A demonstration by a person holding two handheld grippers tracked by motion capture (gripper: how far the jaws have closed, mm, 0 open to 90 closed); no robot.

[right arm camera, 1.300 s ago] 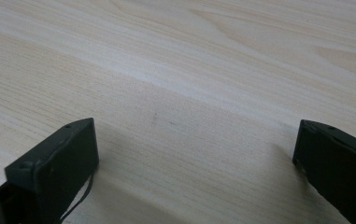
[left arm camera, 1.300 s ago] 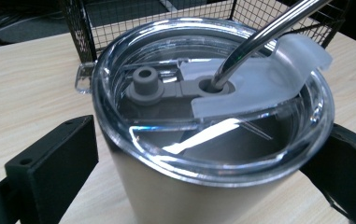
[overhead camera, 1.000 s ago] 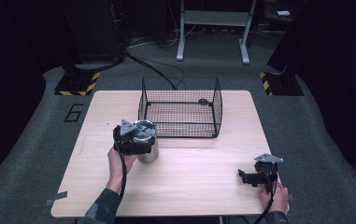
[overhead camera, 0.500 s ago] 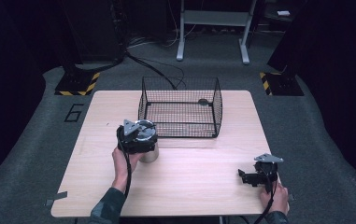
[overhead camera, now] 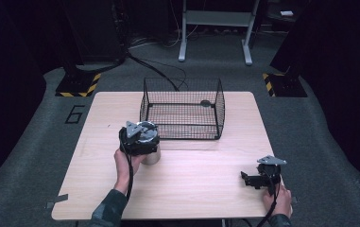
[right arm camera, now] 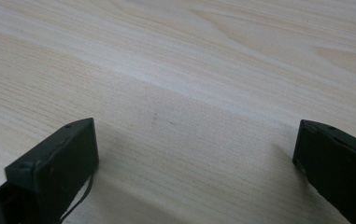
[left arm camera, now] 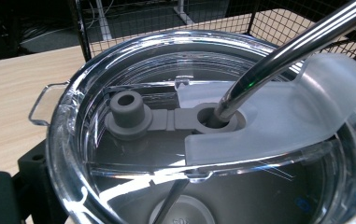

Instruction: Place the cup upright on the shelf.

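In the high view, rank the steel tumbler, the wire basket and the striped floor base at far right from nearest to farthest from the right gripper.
From the right gripper, low at the table's right edge:
1. Wire basket, up and to its left on the table's far half.
2. Striped floor base, beyond the table's far right corner.

The steel tumbler at the left gripper is too close to the basket's distance to rank.

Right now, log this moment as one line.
left gripper: around steel tumbler, grip unclear | straw: through clear lid | right gripper: open, empty | wire basket: behind tumbler
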